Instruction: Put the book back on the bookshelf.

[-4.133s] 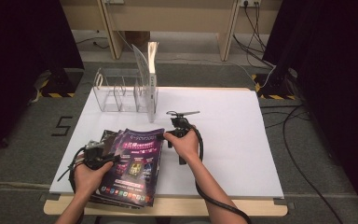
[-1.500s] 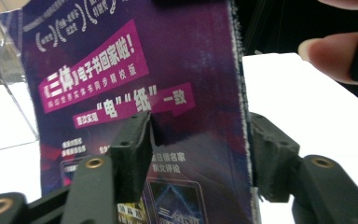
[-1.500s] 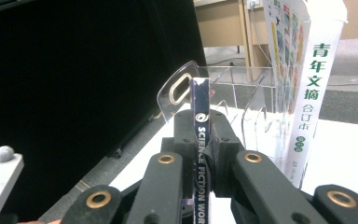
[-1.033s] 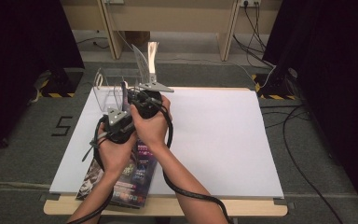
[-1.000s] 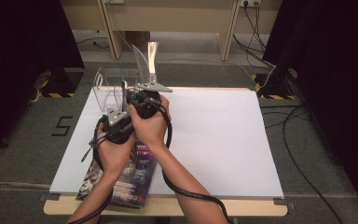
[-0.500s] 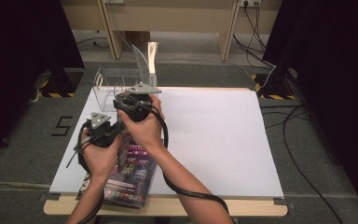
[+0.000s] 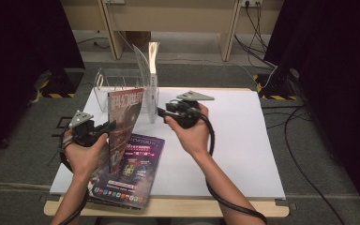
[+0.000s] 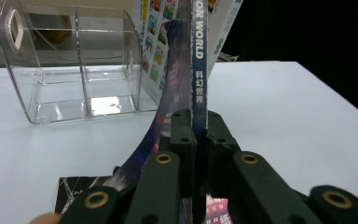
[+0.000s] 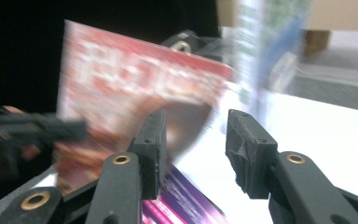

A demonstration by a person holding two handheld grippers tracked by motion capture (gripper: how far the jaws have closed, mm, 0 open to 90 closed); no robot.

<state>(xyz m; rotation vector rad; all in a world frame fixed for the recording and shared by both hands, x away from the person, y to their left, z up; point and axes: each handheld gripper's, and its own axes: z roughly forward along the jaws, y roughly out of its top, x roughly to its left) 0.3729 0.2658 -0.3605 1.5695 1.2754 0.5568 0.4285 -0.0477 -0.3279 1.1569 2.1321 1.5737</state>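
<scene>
Both hands have drawn back from the clear rack (image 7: 122, 89), and the right tongs (image 7: 161, 111) have just been opening, now spread with nothing between them. Left tongs (image 7: 110, 125) pinch the red magazine (image 7: 124, 123) by its spine, upright above the stack of magazines (image 7: 129, 171) on the white table (image 7: 243, 140).

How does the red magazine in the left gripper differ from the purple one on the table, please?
The red magazine stands upright, off the table; the purple magazine lies flat on the stack. The left gripper is shut on the red magazine's spine; nothing grips the purple one. Both are glossy and of similar size.
</scene>
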